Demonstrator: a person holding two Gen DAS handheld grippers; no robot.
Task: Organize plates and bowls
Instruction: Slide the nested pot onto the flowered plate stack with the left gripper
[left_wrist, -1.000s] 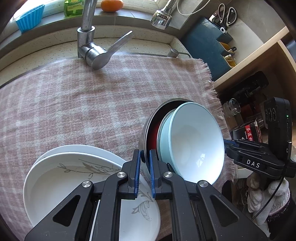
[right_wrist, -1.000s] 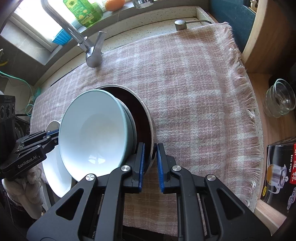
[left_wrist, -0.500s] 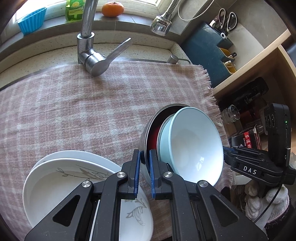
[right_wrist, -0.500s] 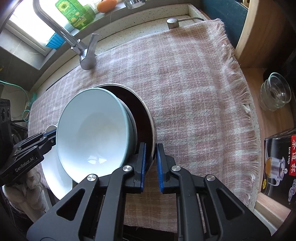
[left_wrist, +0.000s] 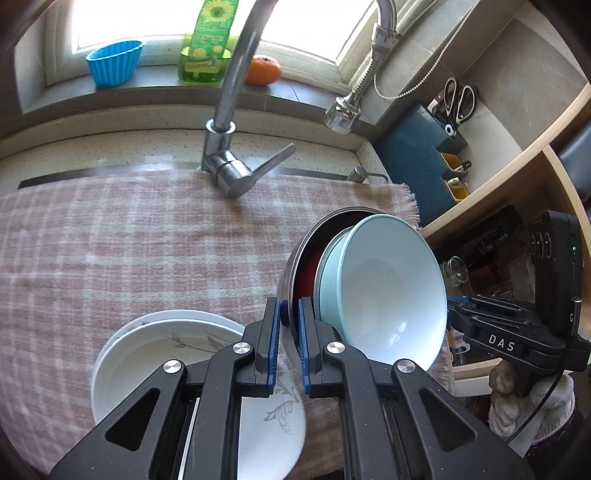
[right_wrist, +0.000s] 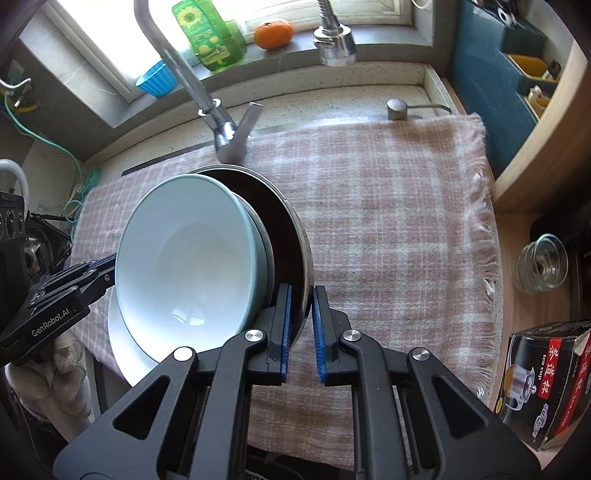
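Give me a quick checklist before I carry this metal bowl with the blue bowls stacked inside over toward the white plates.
1. Left gripper shut on metal bowl rim: ok.
2. Right gripper shut on the opposite rim: ok.
3. Blue bowls seated inside: not ok, they lean steeply toward the left gripper's side.
4. Stack clear of the checked cloth: cannot tell.
5. Faucet clear of the stack: ok.
6. White plates stacked flat: ok.
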